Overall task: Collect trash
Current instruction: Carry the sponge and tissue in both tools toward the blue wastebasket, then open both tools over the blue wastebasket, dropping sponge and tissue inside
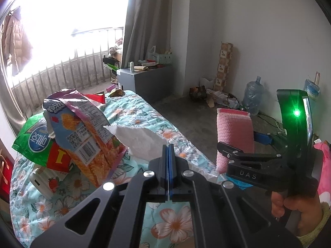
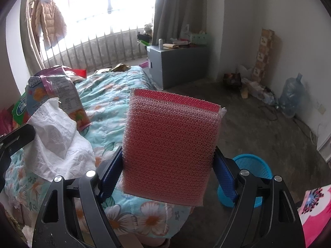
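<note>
Fingers of the left gripper (image 1: 169, 161) were pinched on tissue (image 1: 140, 139); right gripper (image 2: 167, 173) spread wide around pouch (image 2: 169, 140) — either could be dropped short of the bin (image 2: 252, 165).

Two black grippers are in view: the left gripper (image 1: 169, 150) pinches one white tissue (image 1: 140, 139) and the right gripper (image 2: 168, 175) clasps one pink bubble-wrap pouch (image 2: 169, 142). On the one flowered bed (image 2: 107, 91) lie at least three snack bags, one orange (image 1: 93, 136), one green (image 1: 37, 142) and one red (image 1: 99, 98). On the floor stand one blue basket (image 2: 256, 165) and one water jug (image 2: 292, 97), and one grey cabinet (image 2: 175, 66) sits by the window.
</note>
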Motion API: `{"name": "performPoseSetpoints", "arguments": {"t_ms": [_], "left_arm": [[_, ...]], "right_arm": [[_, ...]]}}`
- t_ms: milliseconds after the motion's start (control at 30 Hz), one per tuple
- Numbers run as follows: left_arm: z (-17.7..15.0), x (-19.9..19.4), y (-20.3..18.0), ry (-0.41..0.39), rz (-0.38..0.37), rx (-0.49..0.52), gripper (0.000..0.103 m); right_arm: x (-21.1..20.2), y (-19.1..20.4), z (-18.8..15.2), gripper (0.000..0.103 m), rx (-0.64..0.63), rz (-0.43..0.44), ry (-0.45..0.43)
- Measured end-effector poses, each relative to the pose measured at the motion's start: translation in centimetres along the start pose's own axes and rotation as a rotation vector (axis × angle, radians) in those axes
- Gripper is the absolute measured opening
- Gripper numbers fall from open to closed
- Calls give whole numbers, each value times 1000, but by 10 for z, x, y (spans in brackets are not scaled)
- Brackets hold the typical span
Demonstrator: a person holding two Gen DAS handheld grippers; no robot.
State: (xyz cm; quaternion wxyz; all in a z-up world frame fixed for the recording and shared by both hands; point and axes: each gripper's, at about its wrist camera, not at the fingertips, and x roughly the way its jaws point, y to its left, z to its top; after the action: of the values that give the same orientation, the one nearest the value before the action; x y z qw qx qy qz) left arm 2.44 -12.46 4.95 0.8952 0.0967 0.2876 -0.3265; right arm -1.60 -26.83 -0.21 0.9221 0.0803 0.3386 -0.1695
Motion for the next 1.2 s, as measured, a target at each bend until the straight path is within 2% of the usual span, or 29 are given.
{"name": "performPoseSetpoints", "arguments": {"t_ms": [367,533,667,800,933,1067,1200], "left_arm": [[3,11,-6,8,-21,19,0],[27,26,-17,-5,-105,23,0],[59,56,-34,8,-219,12,0],[91,103,-58,97,-409,-52,0],[107,167,-99,245,-561,-94,0],[102,231,-157,340,-591,-30,0],[81,294,-206,437,-588,11,0]], "right_arm": [[2,-13,-2,76,36,10,5],[5,-55,0,76,145,-4,16],[10,-109,-5,76,295,-31,35],[14,-170,-17,76,461,-61,53],[22,-225,-38,77,619,-100,73],[39,-268,-63,77,755,-134,107],[63,-295,-85,77,854,-137,142]]}}
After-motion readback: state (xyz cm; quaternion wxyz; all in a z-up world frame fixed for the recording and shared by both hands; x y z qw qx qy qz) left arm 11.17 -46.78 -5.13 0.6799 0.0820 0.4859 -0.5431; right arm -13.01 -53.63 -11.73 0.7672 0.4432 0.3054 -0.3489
